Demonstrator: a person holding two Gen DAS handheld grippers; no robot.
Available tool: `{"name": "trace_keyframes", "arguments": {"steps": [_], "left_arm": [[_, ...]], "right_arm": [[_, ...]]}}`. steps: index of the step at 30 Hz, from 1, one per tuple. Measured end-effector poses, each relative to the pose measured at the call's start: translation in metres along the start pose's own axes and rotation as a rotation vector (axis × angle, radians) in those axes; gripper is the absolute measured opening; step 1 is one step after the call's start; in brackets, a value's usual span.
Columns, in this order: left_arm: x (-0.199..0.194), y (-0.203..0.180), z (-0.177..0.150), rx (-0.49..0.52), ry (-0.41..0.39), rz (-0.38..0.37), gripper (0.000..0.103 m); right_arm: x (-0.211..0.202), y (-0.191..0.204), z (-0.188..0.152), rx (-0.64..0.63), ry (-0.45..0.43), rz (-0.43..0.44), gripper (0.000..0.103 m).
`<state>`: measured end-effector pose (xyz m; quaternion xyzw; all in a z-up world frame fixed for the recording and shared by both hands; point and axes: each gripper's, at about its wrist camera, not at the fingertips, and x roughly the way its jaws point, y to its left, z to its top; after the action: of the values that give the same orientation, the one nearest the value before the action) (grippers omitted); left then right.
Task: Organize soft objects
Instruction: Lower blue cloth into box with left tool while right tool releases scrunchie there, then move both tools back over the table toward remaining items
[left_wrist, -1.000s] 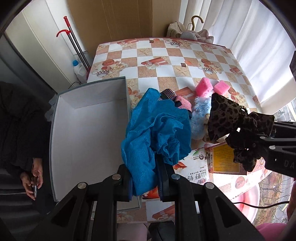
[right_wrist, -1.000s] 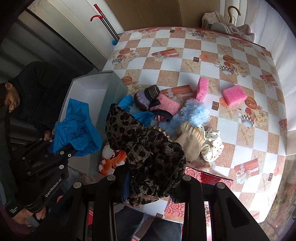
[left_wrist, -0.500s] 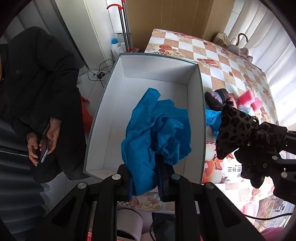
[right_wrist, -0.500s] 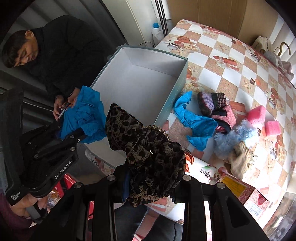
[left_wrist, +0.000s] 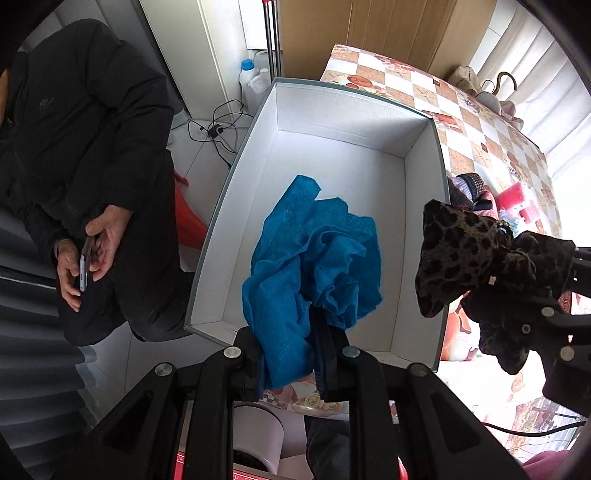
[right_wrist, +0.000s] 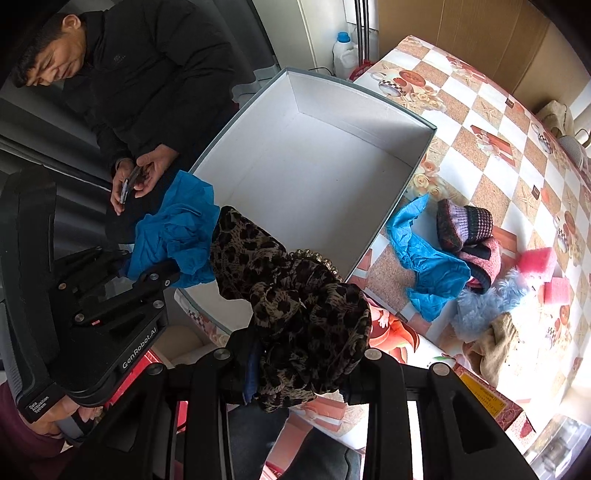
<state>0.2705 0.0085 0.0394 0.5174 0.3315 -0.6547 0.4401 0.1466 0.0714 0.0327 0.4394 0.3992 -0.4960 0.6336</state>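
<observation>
Checkered vinyl covers the tabletop (right_wrist: 491, 177), where a white-lined box (left_wrist: 343, 162) sits at the edge beside a loose pile of a blue cloth (right_wrist: 428, 258), knit socks (right_wrist: 465, 229) and pink sponges (right_wrist: 539, 262). Over the box, the left claw (left_wrist: 291, 354) is clenched on a crumpled blue cloth (left_wrist: 314, 254). Just beside it, the right claw (right_wrist: 295, 369) grips a leopard-print fabric (right_wrist: 295, 302) above the box's near corner.

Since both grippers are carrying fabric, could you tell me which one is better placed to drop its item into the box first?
Left. The left gripper holds the blue cloth directly over the box, while the right gripper's leopard-print fabric hangs nearer the box's edge.
</observation>
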Motion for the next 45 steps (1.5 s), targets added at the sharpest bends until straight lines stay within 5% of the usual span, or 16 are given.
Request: {"name": "trace_keyframes", "arguments": {"steps": [27, 31, 33, 35, 36, 43, 45], "left_arm": [[0.019, -0.002, 0.004, 0.021, 0.05, 0.022, 0.022], [0.017, -0.002, 0.005, 0.033, 0.037, 0.012, 0.028], [0.015, -0.005, 0.004, 0.044, 0.027, 0.012, 0.042], [0.012, -0.006, 0.004, 0.047, 0.012, 0.032, 0.067], [0.011, -0.007, 0.004, 0.048, 0.006, 0.039, 0.079], [0.012, -0.008, 0.009, 0.046, 0.033, -0.024, 0.095], [0.006, -0.011, 0.014, 0.041, 0.015, -0.048, 0.095]], "right_arm": [[0.031, 0.0, 0.014, -0.002, 0.053, 0.011, 0.034], [0.031, 0.0, 0.017, 0.004, 0.044, 0.025, 0.034], [0.031, -0.001, 0.017, 0.003, 0.042, 0.035, 0.034], [0.031, -0.001, 0.017, 0.001, 0.043, 0.046, 0.042], [0.03, -0.001, 0.017, 0.001, 0.04, 0.051, 0.055], [0.016, -0.006, 0.018, 0.019, -0.007, 0.032, 0.102], [0.008, -0.012, 0.017, 0.036, -0.017, 0.018, 0.102]]}}
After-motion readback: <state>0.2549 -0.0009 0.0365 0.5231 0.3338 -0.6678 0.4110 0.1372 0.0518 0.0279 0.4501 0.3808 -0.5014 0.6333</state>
